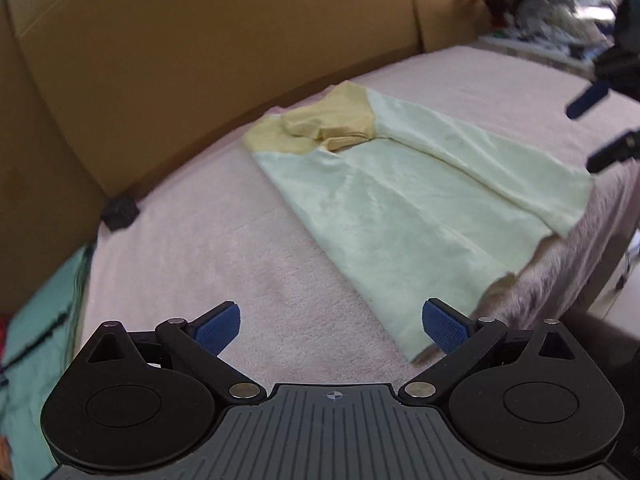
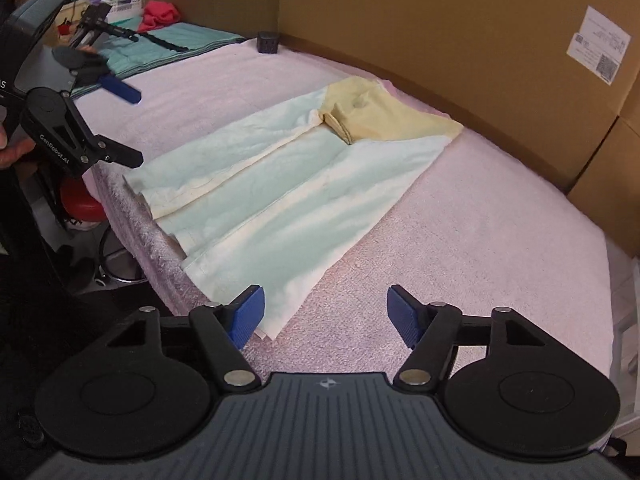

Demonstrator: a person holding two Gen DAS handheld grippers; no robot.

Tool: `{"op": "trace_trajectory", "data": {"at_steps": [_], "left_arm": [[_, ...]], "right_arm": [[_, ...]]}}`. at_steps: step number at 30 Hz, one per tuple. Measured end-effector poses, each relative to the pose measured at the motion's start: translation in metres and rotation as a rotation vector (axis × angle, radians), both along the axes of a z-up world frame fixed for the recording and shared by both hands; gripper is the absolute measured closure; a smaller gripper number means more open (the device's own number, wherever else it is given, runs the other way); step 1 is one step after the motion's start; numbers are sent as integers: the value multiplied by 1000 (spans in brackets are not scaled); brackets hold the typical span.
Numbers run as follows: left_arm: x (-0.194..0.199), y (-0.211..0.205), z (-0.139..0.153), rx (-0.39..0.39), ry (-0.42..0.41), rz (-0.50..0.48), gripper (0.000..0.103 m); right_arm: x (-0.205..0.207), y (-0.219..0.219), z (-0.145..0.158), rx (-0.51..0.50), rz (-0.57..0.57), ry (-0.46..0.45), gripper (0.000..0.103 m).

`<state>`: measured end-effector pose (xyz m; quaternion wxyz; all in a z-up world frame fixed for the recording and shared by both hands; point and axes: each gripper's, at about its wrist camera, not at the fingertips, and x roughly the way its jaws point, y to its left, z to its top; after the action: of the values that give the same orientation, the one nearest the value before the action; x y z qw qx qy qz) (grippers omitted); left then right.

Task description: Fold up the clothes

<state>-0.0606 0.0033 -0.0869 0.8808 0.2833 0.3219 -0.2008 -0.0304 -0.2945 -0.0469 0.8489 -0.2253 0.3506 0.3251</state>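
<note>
Nearest the left wrist camera, the left gripper [image 1: 331, 330] hangs with its blue pads [image 1: 218, 328] spread wide and nothing between them, above the pink towel-like cover [image 1: 208, 248] of the table. Its right pad sits just at the near corner of the garment, though whether it touches the cloth cannot be told.

From the right wrist camera, the right gripper [image 2: 325, 317] likewise stands apart-jawed and empty, its left pad [image 2: 249, 316] just over the garment's near hem edge at 7 o'clock in that view; no pad presses the fabric.

Between them lies the pale cream shirt [image 2: 288, 192], flat on the pink cover, both sides folded inward so the body forms a long strip. Its yellow shoulder section [image 2: 376, 114] points toward the brown cardboard boxes [image 2: 440, 40] at 12 o'clock, and the hem reaches the table's near edge, slightly overhanging.

At 10 o'clock in the right view, a folded teal cloth [image 2: 160, 50] lies at the table's far end, with a small black cube [image 2: 267, 42] beside it against the cardboard and a red cloth [image 2: 162, 14] behind. A white label [image 2: 598, 50] is stuck on the cardboard at 2 o'clock.
</note>
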Motion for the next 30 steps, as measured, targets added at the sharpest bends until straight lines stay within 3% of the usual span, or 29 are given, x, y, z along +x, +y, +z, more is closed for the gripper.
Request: {"op": "trace_trajectory", "data": {"at_steps": [4,9,13,16,17,18,20,21,23,26,27,28,30], "left_arm": [[-20,-10,-5,38,-13,-121,1],[-21,-8,-9,61,23,-157,7],[-16,-10,-8,53,60,-176,36],[-14,-11,-3,43,60,-179,42],[-14,-11,-1,42,53,-181,40],[-14,-10,2,29,45,-184,31],[-11,-5,7,-18,41,-165,3],[-6,-1,9,-56,61,-140,1],[8,10,13,-170,156,-79,1],[36,33,15,-419,359,27,1],[44,39,14,-480,416,61,1],[52,44,12,-533,469,98,1],[67,50,7,-588,553,177,1]], "right_arm": [[-5,9,-8,-57,73,-28,45],[-9,6,-7,-86,106,-79,51],[-15,5,-12,-145,158,-114,63],[-22,7,-12,-160,206,-124,66],[-25,8,-12,-172,220,-136,66],[-28,9,-12,-186,238,-149,66],[-32,10,-12,-213,264,-173,66],[-32,9,-11,-216,263,-171,66],[-16,0,-7,-109,196,-46,66],[36,-43,-10,381,-47,387,65],[47,-53,-18,476,-107,478,65],[57,-62,-26,561,-165,561,65],[67,-66,-35,578,-226,614,65]]}}
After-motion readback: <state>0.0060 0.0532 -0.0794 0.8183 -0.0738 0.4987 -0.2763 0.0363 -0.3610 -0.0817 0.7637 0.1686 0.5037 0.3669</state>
